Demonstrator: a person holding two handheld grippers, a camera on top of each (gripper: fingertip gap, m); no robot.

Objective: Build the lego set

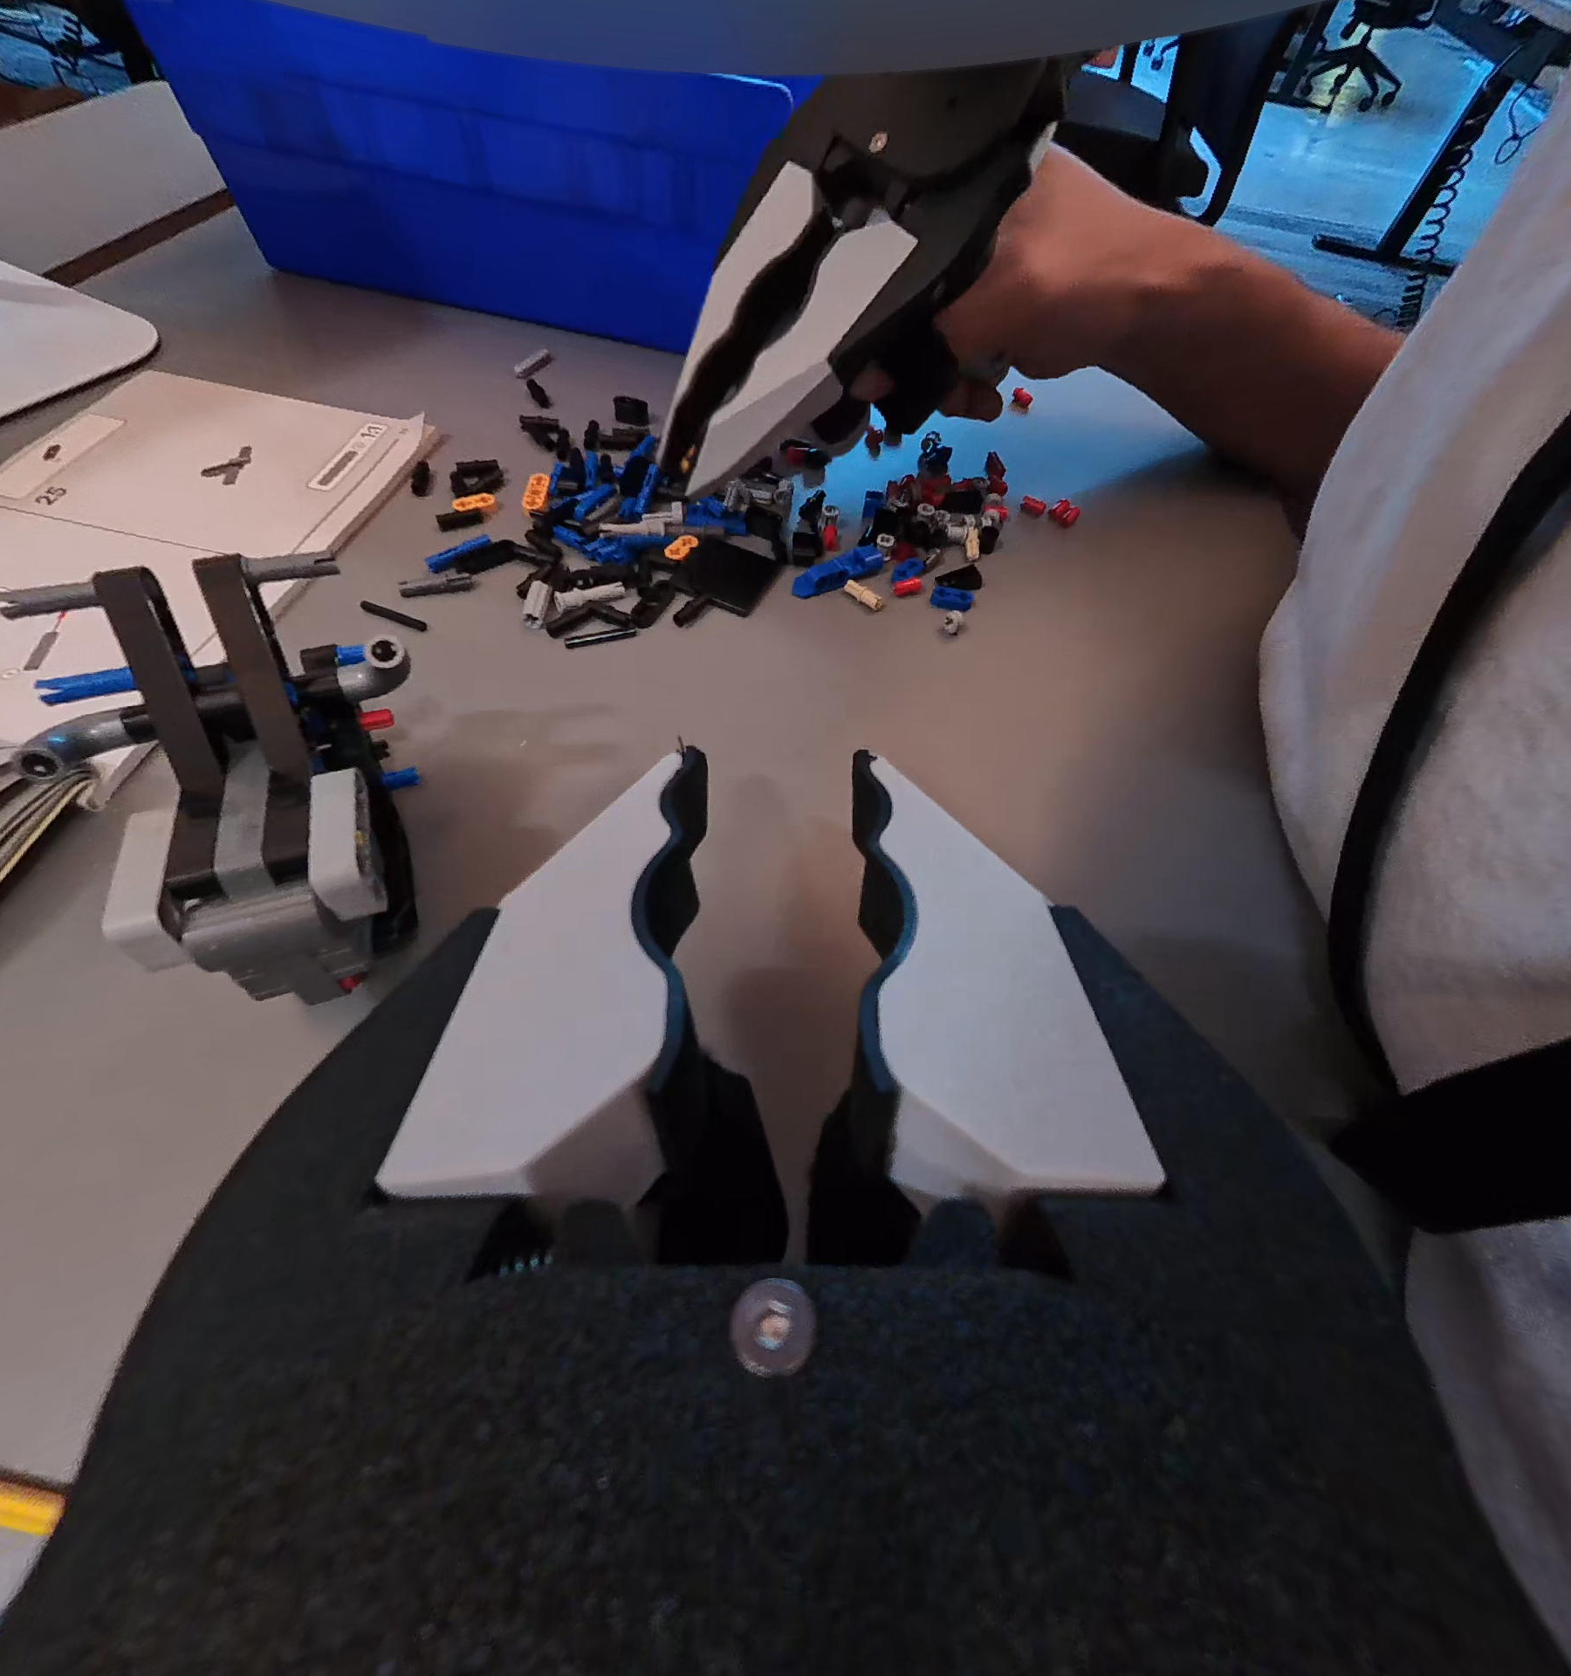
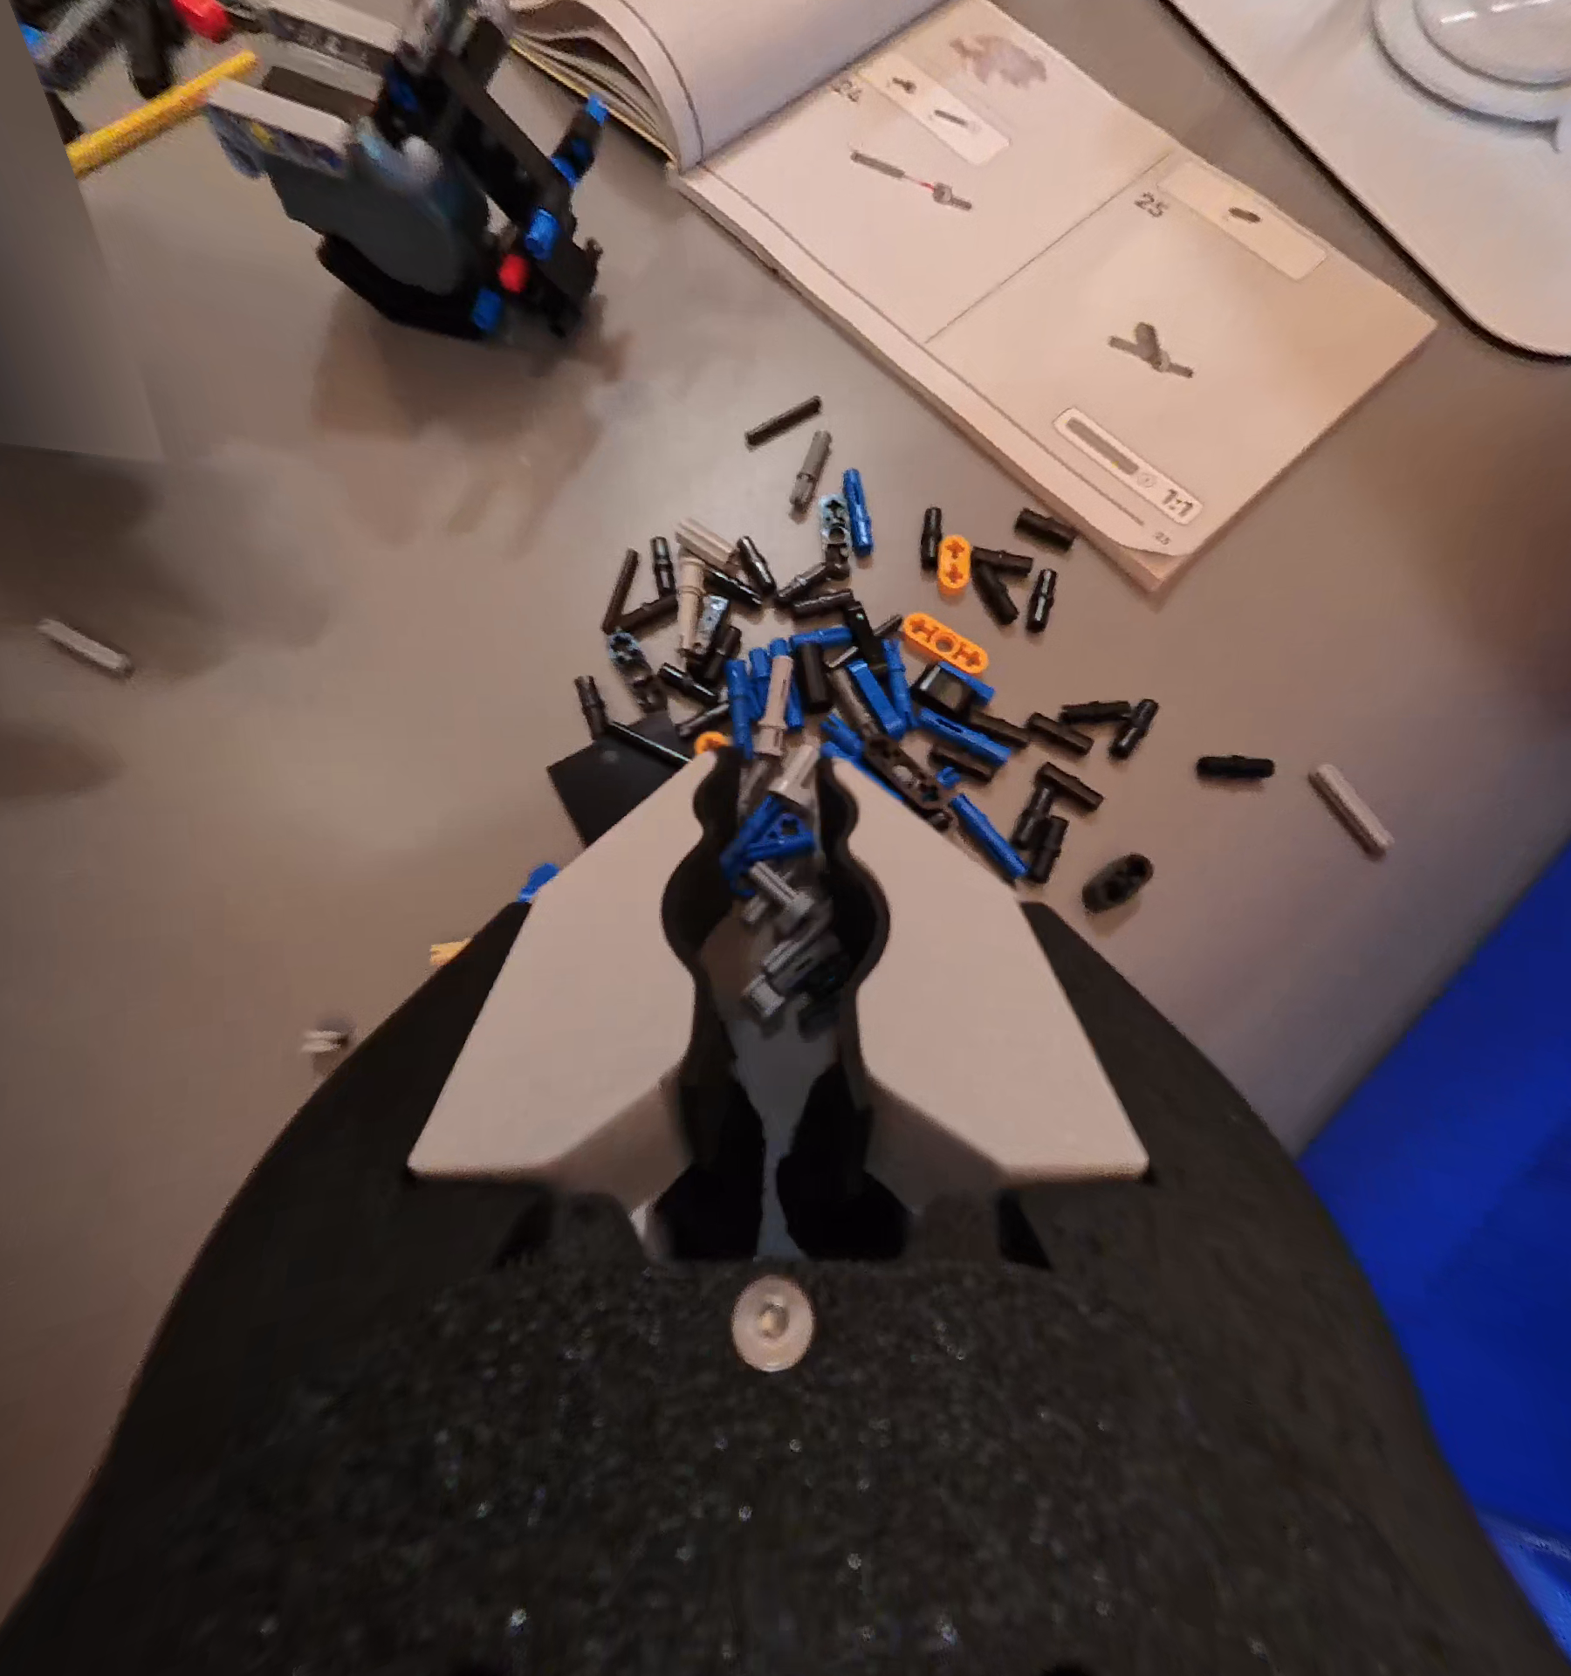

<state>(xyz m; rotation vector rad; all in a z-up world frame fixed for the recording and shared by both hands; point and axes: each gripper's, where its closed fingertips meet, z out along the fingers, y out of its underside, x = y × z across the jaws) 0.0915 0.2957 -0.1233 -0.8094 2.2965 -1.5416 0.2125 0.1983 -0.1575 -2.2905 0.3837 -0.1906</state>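
Part-picking step: right gripper (image 2: 771,771) tips down in loose parts pile (image 2: 841,689), narrowly parted, grip unclear; left gripper (image 1: 777,762) open, idle; half-built model (image 1: 247,798) at nine o'clock, awaiting next pin.

On the worktop (image 1: 990,771), seen from the left wrist view, the heap of loose pieces (image 1: 718,535) lies at twelve o'clock beyond the left tongs (image 1: 777,762). The half-built model (image 1: 247,798) stands at nine o'clock, beside the open instruction booklet (image 1: 174,490), which lies at ten o'clock. The bin (image 1: 492,172) sits behind the heap at eleven o'clock. The right tongs (image 1: 678,476) come in from one o'clock, tips down in the heap. A flat base (image 1: 29,336) lies behind the booklet.
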